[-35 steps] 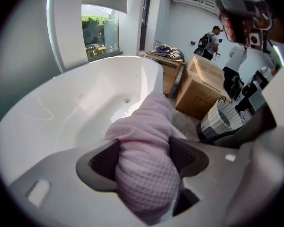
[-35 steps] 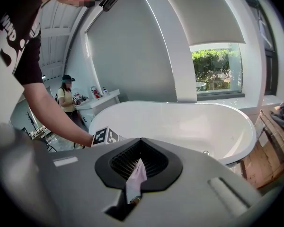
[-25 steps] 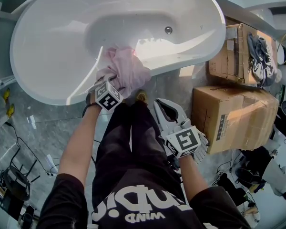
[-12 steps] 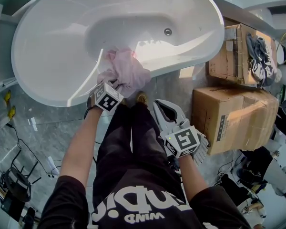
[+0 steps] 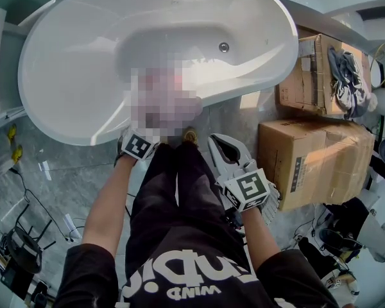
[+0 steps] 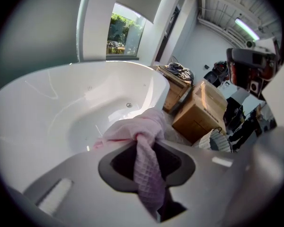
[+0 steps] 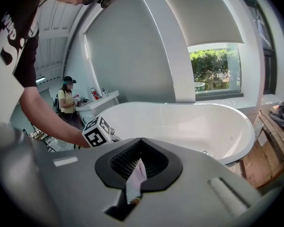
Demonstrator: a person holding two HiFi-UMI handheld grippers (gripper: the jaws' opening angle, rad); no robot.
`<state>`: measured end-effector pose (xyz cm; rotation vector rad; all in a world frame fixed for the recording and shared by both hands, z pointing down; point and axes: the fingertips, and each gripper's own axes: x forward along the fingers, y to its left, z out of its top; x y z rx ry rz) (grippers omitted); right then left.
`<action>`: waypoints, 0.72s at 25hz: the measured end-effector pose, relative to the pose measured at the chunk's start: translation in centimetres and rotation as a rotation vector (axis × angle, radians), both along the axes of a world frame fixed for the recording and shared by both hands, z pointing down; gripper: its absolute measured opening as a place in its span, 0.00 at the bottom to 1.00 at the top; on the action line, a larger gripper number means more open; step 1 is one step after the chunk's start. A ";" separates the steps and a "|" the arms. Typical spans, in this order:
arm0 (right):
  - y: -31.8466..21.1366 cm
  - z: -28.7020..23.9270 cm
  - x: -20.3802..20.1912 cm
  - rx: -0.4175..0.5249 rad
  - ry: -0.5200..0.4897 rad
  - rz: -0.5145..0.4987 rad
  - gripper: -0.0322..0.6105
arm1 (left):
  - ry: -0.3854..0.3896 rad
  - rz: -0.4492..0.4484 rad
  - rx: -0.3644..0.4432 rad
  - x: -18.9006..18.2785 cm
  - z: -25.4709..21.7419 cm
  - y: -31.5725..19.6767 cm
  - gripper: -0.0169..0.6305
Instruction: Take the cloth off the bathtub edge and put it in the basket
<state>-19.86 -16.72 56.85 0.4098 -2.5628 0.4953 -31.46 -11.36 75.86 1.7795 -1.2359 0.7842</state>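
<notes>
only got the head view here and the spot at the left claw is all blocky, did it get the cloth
observer: Yes. In the left gripper view the left claw has just been closing and pinches a fold of the pink cloth; the rest is bunched by the bathtub rim.
operator: ok and the right claw, empty
observer: No. The right gripper view shows the right claw shut on a small pale strip.
operator: anyone else near the bathtub
observer: A person in a yellow top stands at a counter, left of the bathtub in that view.
</notes>
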 end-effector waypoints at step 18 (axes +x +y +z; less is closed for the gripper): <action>-1.5 -6.6 0.7 0.063 -0.072 -0.034 0.06 | 0.011 -0.107 0.211 2.0 -16.0 0.6 0.14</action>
